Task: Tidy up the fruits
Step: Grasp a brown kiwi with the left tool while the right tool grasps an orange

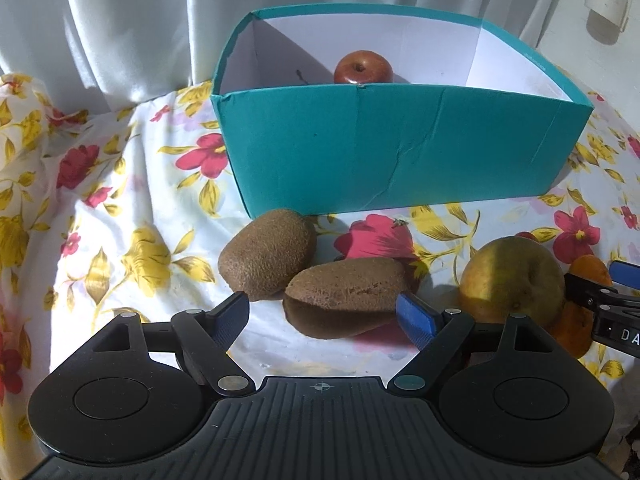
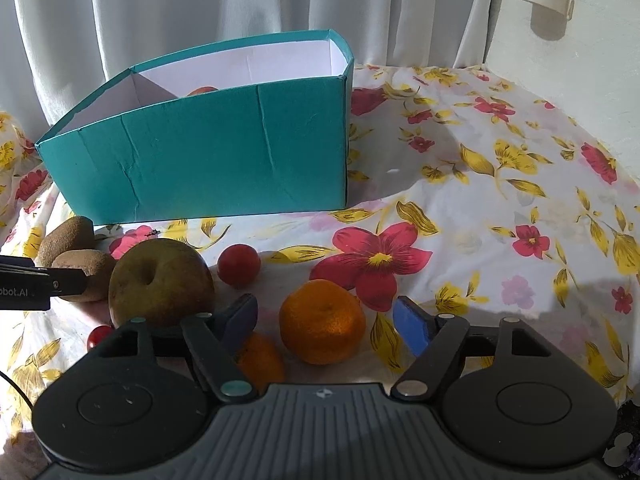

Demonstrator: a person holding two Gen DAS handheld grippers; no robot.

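The left claw [image 1: 322, 316] stands open around the near kiwi [image 1: 348, 294], whose lower part lies in shadow; the blue right pad [image 1: 416, 320] sits at the kiwi's right end, though whether it touches is hard to tell. The far kiwi [image 1: 268, 254] lies just behind, touching the first. To the right sits a greenish-yellow apple [image 1: 512, 278], and beyond it an orange is mostly hidden by the apple and by the right claw, which is cut off at the left view's edge.

From the right wrist, the right claw [image 2: 326, 324] is open with an orange [image 2: 322, 322] between its pads [image 2: 412, 324], not pressed. A second orange [image 2: 260, 360] is half hidden under the left finger. The apple [image 2: 160, 284] sits left of it, a cherry tomato [image 2: 239, 263] behind, and another small red fruit [image 2: 98, 336] is partly cut off by the claw body. Both kiwis [image 2: 66, 236] show at far left, partly covered by the left claw's finger.

All rest on a floral cloth [image 2: 480, 200] over the desk. Further back stands the teal box [image 1: 400, 152]; a red apple [image 1: 363, 67] lies inside it, its lower part hidden by the front wall. A pale curtain [image 1: 140, 20] hangs behind.
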